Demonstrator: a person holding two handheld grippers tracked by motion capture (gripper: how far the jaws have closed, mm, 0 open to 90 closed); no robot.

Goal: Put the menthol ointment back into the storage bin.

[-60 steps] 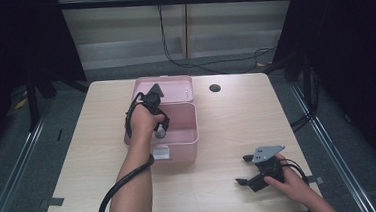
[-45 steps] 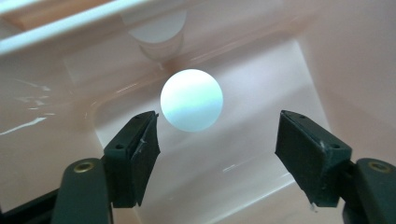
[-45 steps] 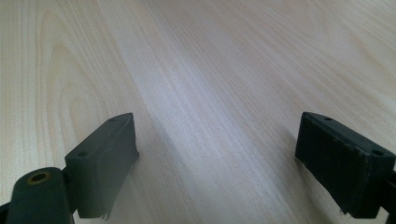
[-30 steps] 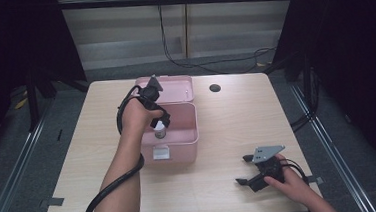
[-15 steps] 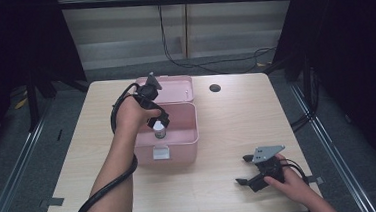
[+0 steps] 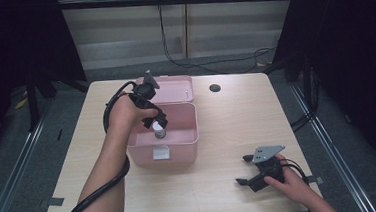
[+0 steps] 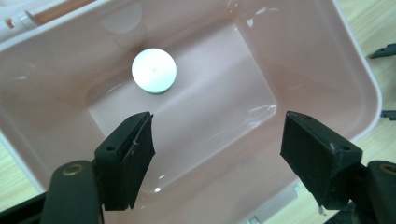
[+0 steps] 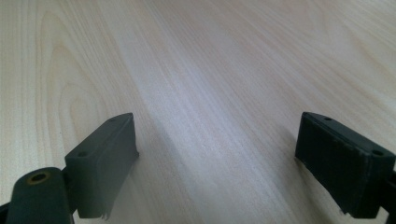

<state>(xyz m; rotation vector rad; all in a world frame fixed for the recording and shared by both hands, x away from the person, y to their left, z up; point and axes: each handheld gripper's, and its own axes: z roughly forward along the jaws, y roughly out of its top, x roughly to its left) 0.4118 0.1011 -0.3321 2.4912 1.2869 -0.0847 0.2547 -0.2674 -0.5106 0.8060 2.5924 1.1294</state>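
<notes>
A pink plastic box (image 6: 166,147) stands open on the table, its lid (image 6: 170,89) folded back behind it. Inside stands a small bottle with a white cap (image 6: 159,130), seen from above as a white disc (image 7: 154,71) on the box floor (image 7: 210,98). My left gripper (image 6: 154,119) hovers over the box's left part, open and empty, the bottle just beyond its left jaw. My right gripper (image 6: 244,169) rests on the table near the front right, open, with bare wood (image 8: 210,93) between its jaws.
A dark round hole (image 6: 215,88) sits in the table top right of the lid. The light wooden table (image 6: 257,116) has free room right of the box. Cables trail from both grippers; dark curtains flank the table.
The left gripper has let go of the bottle inside the box and risen up and back, toward the box's far left. The right gripper has stayed put.
</notes>
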